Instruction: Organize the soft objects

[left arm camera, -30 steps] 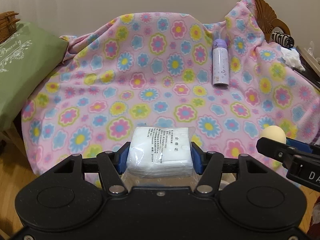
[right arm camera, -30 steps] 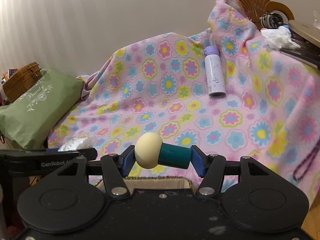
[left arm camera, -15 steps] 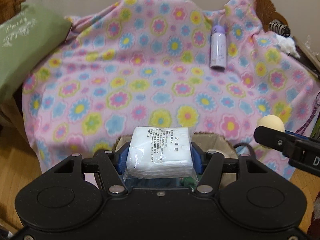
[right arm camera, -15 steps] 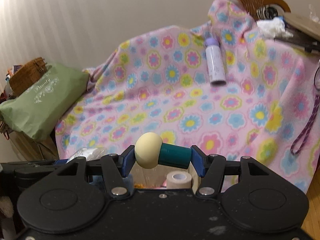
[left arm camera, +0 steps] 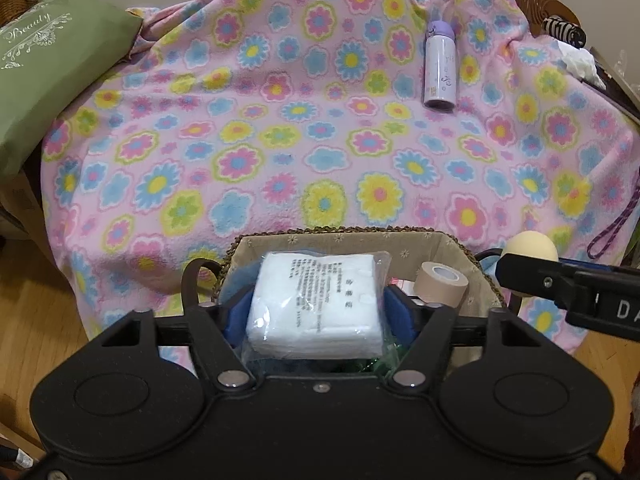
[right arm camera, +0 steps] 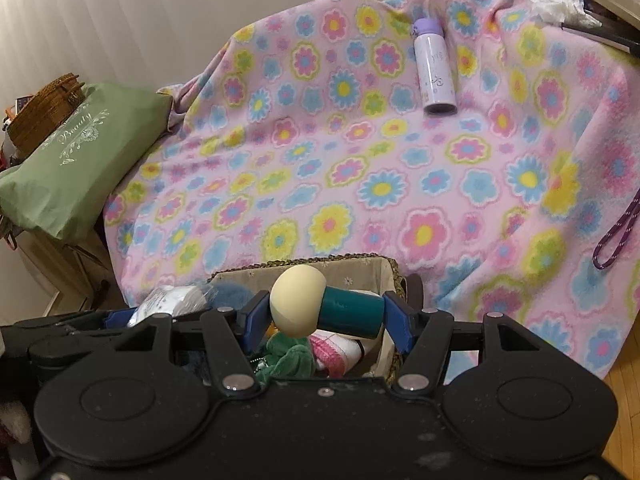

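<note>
My left gripper [left arm camera: 316, 312] is shut on a clear pack of white cotton pads [left arm camera: 316, 300], held over a fabric-lined woven basket [left arm camera: 340, 236] in front of the flowered blanket. My right gripper [right arm camera: 322, 314] is shut on a cream sponge with a teal handle [right arm camera: 324, 306], also held over the basket [right arm camera: 304, 262]. The sponge shows at the right of the left wrist view [left arm camera: 530, 246]. The basket holds a beige tape roll [left arm camera: 440, 282], a green soft item [right arm camera: 286, 354], a pink and white item [right arm camera: 334, 350] and something blue.
A pink flowered blanket [left arm camera: 320, 120] covers the seat behind the basket. A lilac bottle [left arm camera: 440, 70] lies on it at the back right. A green cushion [left arm camera: 48, 76] lies at the left. A purple cord [right arm camera: 616, 228] hangs at the right. Wood floor shows at the lower corners.
Both grippers have moved back and tilted down with their objects. The basket and its contents have come into view beneath them.
</note>
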`<move>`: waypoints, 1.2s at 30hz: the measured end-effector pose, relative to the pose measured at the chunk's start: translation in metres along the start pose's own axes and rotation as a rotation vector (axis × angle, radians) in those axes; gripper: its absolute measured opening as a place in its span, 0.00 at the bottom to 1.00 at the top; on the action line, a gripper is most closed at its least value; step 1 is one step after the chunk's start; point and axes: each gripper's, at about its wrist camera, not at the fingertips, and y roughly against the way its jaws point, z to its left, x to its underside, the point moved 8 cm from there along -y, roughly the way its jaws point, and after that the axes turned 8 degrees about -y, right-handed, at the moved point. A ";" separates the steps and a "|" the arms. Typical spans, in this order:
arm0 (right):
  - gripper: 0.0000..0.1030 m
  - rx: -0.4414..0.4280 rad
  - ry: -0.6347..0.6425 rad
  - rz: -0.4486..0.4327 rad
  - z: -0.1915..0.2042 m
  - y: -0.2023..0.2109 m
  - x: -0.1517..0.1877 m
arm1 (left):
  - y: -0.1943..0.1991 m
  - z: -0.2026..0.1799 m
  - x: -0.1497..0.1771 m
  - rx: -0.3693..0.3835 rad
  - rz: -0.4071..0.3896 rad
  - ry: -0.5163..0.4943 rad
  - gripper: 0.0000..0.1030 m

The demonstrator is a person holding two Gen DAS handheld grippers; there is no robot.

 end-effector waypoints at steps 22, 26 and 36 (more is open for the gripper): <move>0.72 0.115 0.130 -0.112 0.007 0.019 -0.009 | 0.008 0.010 0.001 -0.046 -0.017 0.035 0.86; 0.74 0.124 0.138 -0.110 0.007 0.018 -0.009 | 0.009 0.011 0.000 -0.063 -0.023 0.039 0.86; 0.77 0.130 0.130 -0.096 0.002 0.017 -0.010 | 0.009 0.012 0.000 -0.075 -0.016 0.047 0.86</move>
